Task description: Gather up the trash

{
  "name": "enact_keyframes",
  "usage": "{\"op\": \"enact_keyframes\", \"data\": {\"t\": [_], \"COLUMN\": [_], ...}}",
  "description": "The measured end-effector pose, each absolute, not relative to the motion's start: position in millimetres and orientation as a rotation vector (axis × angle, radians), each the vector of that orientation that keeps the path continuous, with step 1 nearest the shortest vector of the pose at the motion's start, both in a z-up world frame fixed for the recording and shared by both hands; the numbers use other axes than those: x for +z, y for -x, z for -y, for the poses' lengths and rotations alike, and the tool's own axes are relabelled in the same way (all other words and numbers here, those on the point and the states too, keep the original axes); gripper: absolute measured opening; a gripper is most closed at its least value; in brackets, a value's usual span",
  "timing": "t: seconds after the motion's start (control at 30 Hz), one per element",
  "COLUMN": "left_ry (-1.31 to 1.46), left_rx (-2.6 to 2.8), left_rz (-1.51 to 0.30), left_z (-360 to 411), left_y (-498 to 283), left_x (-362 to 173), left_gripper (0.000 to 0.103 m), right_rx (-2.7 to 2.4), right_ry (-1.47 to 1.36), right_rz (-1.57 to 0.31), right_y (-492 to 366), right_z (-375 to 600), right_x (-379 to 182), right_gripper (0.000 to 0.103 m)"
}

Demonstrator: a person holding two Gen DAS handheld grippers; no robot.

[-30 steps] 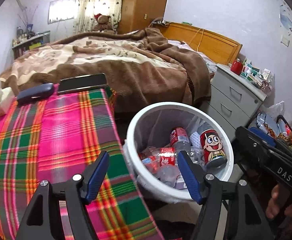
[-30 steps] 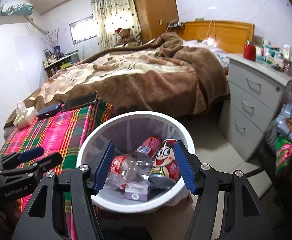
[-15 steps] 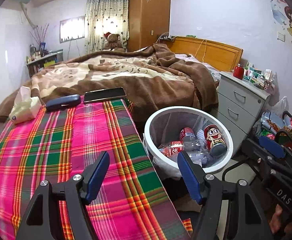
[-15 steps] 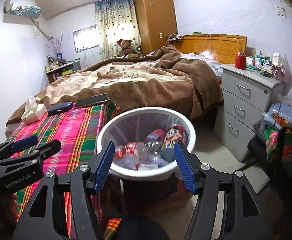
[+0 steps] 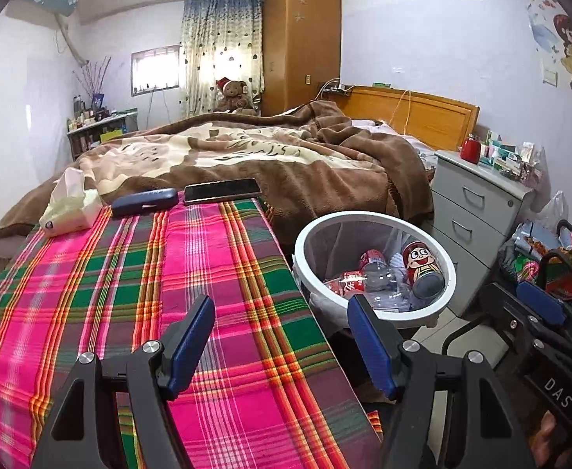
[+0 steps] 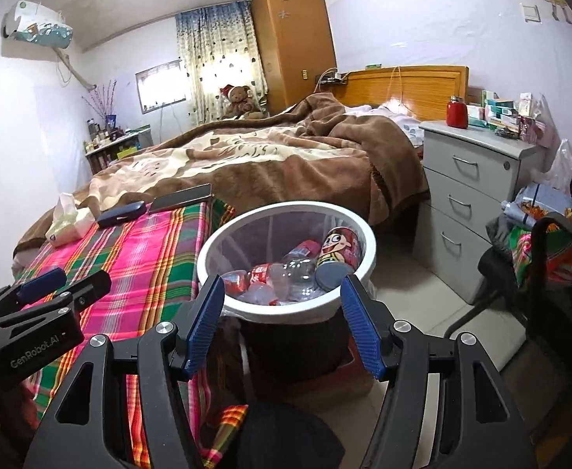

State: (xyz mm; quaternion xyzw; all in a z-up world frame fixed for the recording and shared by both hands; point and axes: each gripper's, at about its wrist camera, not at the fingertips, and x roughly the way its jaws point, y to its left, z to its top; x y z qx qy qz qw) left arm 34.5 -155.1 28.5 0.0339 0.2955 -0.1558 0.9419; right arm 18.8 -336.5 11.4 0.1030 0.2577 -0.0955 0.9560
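A white-rimmed trash bin [image 5: 379, 314] [image 6: 286, 310] stands beside the plaid-covered table. Inside it lie a red cartoon can [image 5: 420, 269] [image 6: 338, 252], crushed clear bottles [image 5: 377, 279] [image 6: 286, 275] and red-labelled wrappers. My left gripper [image 5: 280, 338] hovers over the table's right edge, open, nothing between its blue pads. My right gripper [image 6: 282, 322] hangs in front of the bin's near rim, also open and empty. The left gripper shows in the right wrist view at lower left [image 6: 51, 293]; the right one shows at the right edge of the left wrist view [image 5: 536, 312].
On the pink and green plaid cloth [image 5: 129, 293] lie a tissue pack [image 5: 69, 211], a dark case [image 5: 145, 202] and a phone [image 5: 221, 190]. Behind is a bed with a brown blanket [image 5: 266, 156]. A grey drawer unit [image 5: 477, 211] and a chair with bags [image 6: 551, 242] stand right.
Both grippers have pulled back from the bin, which now looks smaller and farther. The left view has swung left over the table, bringing the tissue pack into sight. Jaw openings are unchanged.
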Motion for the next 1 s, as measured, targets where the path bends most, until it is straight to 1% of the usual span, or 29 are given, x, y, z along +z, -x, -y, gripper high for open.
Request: {"op": "enact_keyframes", "data": {"t": [1.0], "left_ry": [-0.078], "left_rx": [-0.313], "left_rz": [-0.581], "left_z": [155.5], "left_y": [-24.1], "left_x": [31.3], "left_gripper": [0.070], "right_rx": [-0.183], "right_ry": [-0.216], "right_rz": [-0.519], "right_y": [-11.9], "right_z": [327.4], "right_x": [12.9], "right_gripper": [0.063]}}
